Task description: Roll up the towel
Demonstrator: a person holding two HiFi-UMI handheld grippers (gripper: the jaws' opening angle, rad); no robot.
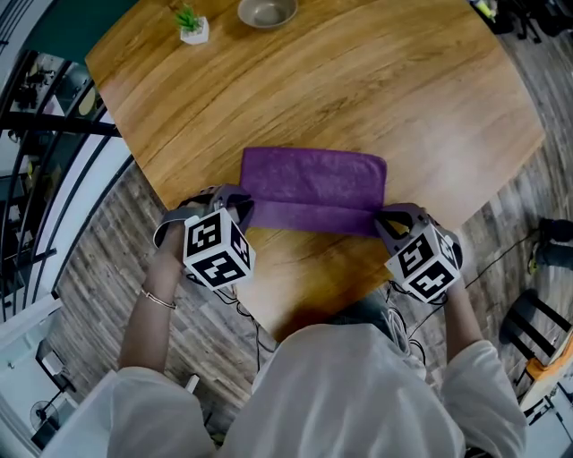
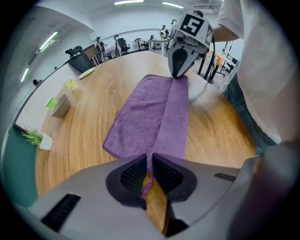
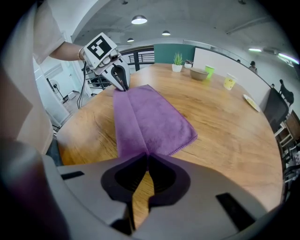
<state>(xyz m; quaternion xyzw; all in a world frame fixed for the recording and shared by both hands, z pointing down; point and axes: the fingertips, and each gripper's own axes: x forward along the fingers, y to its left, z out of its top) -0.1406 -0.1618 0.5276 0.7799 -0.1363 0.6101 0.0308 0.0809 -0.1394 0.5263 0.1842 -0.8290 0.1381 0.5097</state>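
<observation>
A purple towel (image 1: 313, 183) lies on the round wooden table (image 1: 358, 80) near its front edge, its near strip folded up and over. My left gripper (image 1: 240, 211) is shut on the towel's near left corner; the cloth (image 2: 154, 117) runs from between its pads. At the near right corner my right gripper (image 1: 387, 224) is shut on the towel (image 3: 150, 119) the same way. Each gripper shows in the other's view: the right gripper (image 2: 180, 72) pinching the far end, the left gripper (image 3: 123, 84) likewise.
A small potted plant (image 1: 192, 24) and a grey bowl (image 1: 267, 11) stand at the table's far edge. Cups (image 3: 229, 80) and a plate (image 3: 251, 102) sit further along the table. Chairs and cables surround the table on the wooden floor.
</observation>
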